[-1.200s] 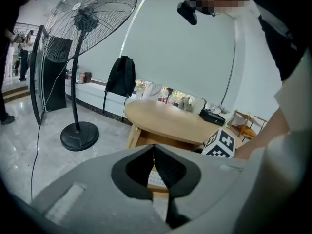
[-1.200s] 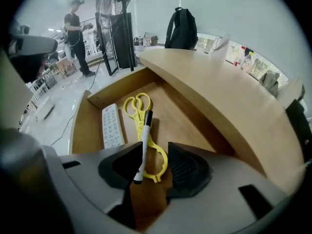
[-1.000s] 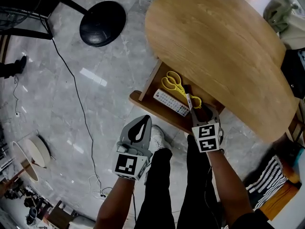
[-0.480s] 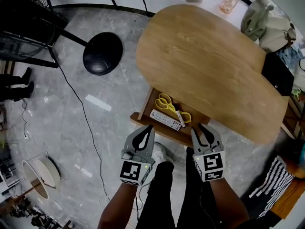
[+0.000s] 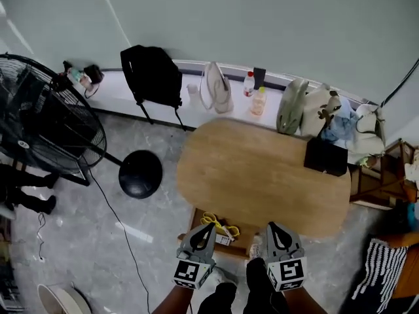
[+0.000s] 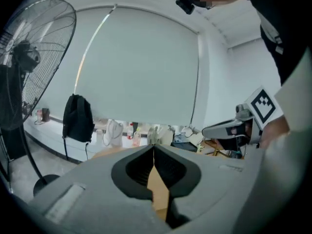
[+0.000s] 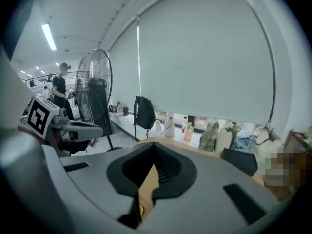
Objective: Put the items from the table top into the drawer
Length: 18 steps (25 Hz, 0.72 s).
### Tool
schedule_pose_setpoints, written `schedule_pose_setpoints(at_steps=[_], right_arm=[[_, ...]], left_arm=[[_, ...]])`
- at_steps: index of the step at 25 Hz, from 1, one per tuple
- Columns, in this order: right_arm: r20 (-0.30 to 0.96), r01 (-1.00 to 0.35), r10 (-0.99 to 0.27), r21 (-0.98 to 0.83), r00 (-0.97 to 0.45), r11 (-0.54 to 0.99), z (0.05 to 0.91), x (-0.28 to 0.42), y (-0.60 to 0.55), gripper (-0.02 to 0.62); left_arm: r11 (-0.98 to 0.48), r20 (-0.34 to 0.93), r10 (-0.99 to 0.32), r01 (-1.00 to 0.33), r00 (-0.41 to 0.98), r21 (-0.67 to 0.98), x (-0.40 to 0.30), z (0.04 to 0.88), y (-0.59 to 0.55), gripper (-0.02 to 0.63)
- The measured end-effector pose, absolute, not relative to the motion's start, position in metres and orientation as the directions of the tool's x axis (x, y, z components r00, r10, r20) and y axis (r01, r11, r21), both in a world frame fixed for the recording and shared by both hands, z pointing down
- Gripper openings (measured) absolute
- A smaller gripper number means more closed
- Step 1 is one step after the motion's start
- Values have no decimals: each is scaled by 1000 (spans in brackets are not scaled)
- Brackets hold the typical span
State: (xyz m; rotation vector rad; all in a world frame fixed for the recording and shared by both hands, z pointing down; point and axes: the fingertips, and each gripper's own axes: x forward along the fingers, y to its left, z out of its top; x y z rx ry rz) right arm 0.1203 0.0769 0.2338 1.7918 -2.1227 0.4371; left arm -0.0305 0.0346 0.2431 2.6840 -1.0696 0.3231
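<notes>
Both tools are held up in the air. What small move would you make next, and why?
Probably lower the right hand-held gripper to the front of the open drawer and nudge it shut: the table top looks bare, save a black bag at its far corner, yellow scissors lie in the drawer, and both hand-held grippers are shut and empty.

No word, brand or number can be read anywhere. The only signs are the black-and-white square markers on the cubes of the left gripper [image 5: 209, 227] and the right gripper [image 5: 270, 226]; these are block patterns, not letters. The red-capped bottle [image 5: 249, 84] and the yellowish bottle [image 5: 260, 101] on the window ledge [image 5: 196, 113] carry labels, but these are too small to make out.
</notes>
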Motion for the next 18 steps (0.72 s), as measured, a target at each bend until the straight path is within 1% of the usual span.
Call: schedule_pose_setpoints(at_steps=[4,9,13,18], right_arm=[[387,-995,-919,29,-74,92,177,157,85,-2],[322,-999,-947,37,3,10,121,182,99,-2],[255,-998,-967,57,8,7,76,193,101,-2],[234,-994,-972,106,-9,34,37,200,105,-5]], left_arm=[[-732,223,-640,-672,735,115,-1,179,26,18],[-747,190,-629,-654,754,119,19,120,32,18],[-758,175,-626,-646,760,91,27,85,41,18],[-756,188,-623,-646,760,108,34,67,54,18]])
